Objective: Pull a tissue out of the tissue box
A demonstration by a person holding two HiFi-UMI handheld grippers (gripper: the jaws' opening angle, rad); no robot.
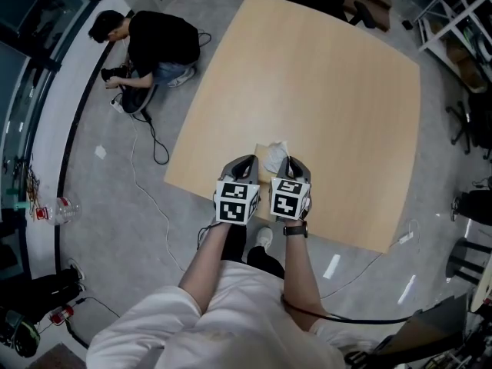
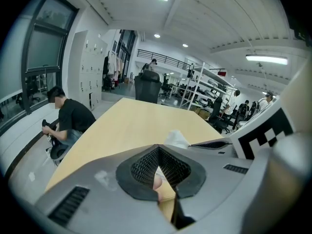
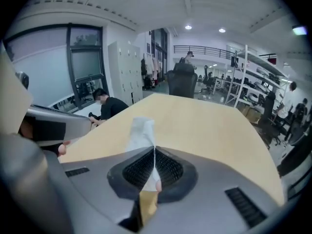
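A tan tissue box (image 1: 264,173) stands near the front edge of the wooden table (image 1: 323,91), with a white tissue (image 1: 275,154) sticking up from its top. My right gripper (image 1: 283,162) is at the box's right side and is shut on the tissue (image 3: 140,130), which rises as a crumpled tuft beyond the closed pads (image 3: 168,167). My left gripper (image 1: 247,162) sits against the box's left side with its jaws together. In the left gripper view a tan sliver shows in the slit of the gripper (image 2: 158,152); whether it pinches that I cannot tell. The tissue (image 2: 176,139) shows to its right.
A person in black (image 1: 150,46) crouches on the floor beyond the table's left corner, with cables (image 1: 146,141) trailing nearby. A plastic bottle (image 1: 58,210) lies on the floor at the left. Chairs and shelving (image 1: 469,121) stand at the right.
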